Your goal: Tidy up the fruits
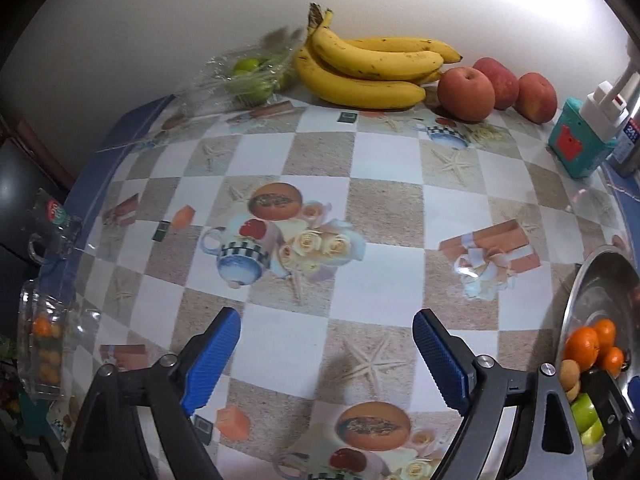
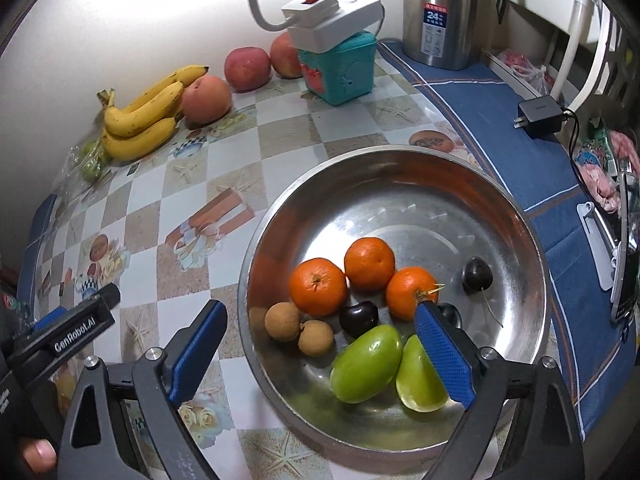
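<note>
Both grippers gape wide, empty: right gripper (image 2: 320,354) above a steel bowl (image 2: 516,216) of fruit; left gripper (image 1: 326,354), lettered "GenRobot.AI"; flask label (image 2: 436,24) reads "24".

- Left tongs (image 1: 326,356): jaws spread wide, nothing between the blue pads (image 1: 212,356), pointed steeply down at the surface (image 1: 380,276).
- Left tongs not touching anything; both pads hang free above the surface.
- Right tongs (image 2: 320,356): jaws also wide apart, empty, angled steeply down.
- Right tongs' left pad (image 2: 198,350) sits over the surface outside the bowl (image 2: 400,168); right pad (image 2: 444,354) is over the bowl's inside, in front of a green fruit (image 2: 418,378); contact unclear.
- In the right wrist view the left tongs' black body shows at the lower-left edge, beside the right tongs.
- A fingertip (image 2: 38,454) of the person shows at the bottom-left corner there, under that black body.
</note>
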`<state>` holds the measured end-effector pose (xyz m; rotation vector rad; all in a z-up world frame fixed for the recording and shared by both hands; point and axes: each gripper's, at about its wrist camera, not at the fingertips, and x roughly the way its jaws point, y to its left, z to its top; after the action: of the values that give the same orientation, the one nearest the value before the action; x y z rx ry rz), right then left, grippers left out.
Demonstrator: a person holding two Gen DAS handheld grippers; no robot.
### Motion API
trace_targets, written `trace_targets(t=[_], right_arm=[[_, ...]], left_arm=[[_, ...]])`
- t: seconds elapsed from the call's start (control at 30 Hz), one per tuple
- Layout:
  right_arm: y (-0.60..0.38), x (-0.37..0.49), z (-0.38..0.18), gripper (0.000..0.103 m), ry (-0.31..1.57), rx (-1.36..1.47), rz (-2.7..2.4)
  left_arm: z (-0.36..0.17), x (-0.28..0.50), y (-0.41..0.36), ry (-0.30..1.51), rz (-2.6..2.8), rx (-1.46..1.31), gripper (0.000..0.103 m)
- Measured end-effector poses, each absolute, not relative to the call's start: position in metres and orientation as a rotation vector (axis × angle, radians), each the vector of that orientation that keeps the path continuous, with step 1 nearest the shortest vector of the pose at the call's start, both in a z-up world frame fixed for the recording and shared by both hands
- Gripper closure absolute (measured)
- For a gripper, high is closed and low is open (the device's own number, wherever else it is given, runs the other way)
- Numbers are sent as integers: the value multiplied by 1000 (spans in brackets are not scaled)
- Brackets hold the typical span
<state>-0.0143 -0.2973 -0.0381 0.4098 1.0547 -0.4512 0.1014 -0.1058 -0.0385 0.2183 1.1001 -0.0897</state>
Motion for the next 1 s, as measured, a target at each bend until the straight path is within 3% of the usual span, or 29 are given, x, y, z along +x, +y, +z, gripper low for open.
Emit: trace_targets(t=[0.47, 1.0], right_arm=[[-277, -36, -37, 8, 1058, 367, -425], [-258, -86, -45, 8, 1075, 428, -407]], left_arm=[[-38, 82, -80, 1145, -55, 252, 11], [-15, 8, -52, 1080, -108, 315, 11]])
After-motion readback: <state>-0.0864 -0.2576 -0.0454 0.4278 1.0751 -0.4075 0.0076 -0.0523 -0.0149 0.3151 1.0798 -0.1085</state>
